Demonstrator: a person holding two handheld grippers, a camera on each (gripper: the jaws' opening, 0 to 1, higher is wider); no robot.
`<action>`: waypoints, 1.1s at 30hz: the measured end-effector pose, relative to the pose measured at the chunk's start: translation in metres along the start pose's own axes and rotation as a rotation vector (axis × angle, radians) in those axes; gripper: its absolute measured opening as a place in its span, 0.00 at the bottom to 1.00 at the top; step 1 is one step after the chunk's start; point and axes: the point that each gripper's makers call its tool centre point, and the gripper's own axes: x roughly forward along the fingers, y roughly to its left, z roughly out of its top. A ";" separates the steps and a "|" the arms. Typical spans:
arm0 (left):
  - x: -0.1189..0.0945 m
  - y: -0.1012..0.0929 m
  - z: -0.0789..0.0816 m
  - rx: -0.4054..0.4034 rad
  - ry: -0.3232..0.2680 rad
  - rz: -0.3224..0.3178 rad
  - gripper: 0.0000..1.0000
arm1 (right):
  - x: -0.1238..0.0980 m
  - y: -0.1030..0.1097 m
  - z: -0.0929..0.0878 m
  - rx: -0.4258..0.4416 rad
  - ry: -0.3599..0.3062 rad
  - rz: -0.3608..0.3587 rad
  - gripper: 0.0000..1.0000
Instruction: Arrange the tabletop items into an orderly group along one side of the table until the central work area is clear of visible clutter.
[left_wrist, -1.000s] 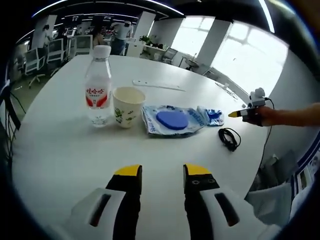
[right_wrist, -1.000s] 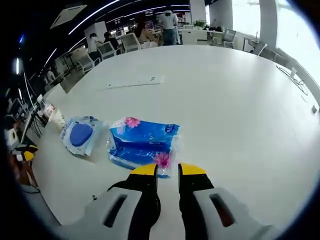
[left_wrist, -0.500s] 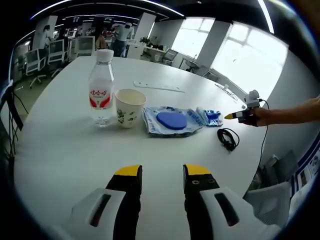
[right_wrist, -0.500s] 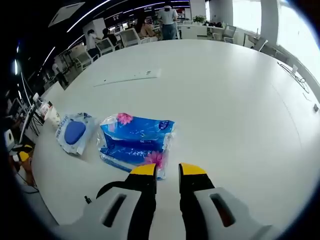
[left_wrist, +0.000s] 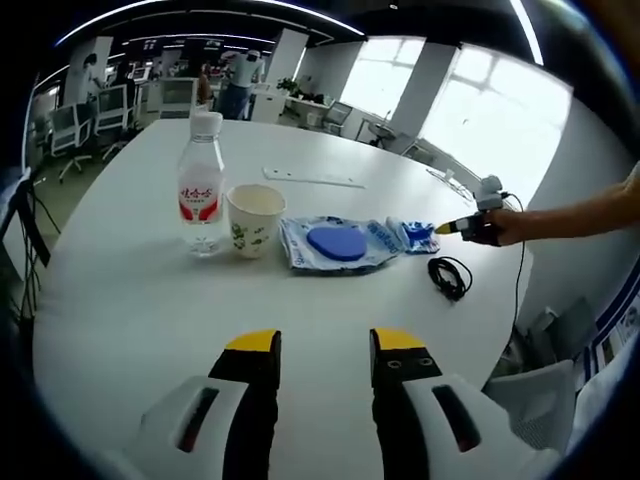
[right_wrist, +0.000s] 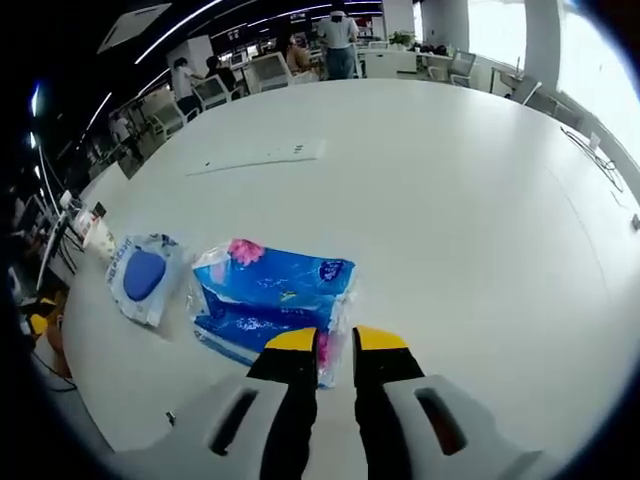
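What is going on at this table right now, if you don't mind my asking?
A person is tidying a white table with a gripper in each hand. The right gripper has its narrowly parted jaws at the near edge of a blue tissue pack, apparently about to take it. The left gripper hovers open over bare tabletop. A water bottle, paper cup and blue-pad packet sit in a row, with a black cable nearby.

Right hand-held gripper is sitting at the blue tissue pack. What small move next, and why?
Probably ease the right hand-held gripper slightly forward so its jaws straddle the near edge of the tissue pack, then close. The tips sit right at that edge, narrowly apart, with no clear grip yet. The pack lies beside the blue pouch, already near the bottle and cup row.
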 end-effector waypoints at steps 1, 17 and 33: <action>-0.001 0.000 -0.001 0.003 0.000 0.001 0.34 | 0.001 0.001 0.000 -0.011 0.003 0.000 0.10; -0.011 0.001 -0.010 -0.005 0.011 0.016 0.33 | 0.012 0.000 0.001 -0.083 0.040 -0.013 0.00; -0.008 -0.001 -0.008 0.000 0.012 0.010 0.33 | 0.010 0.014 -0.003 -0.145 0.039 0.025 0.00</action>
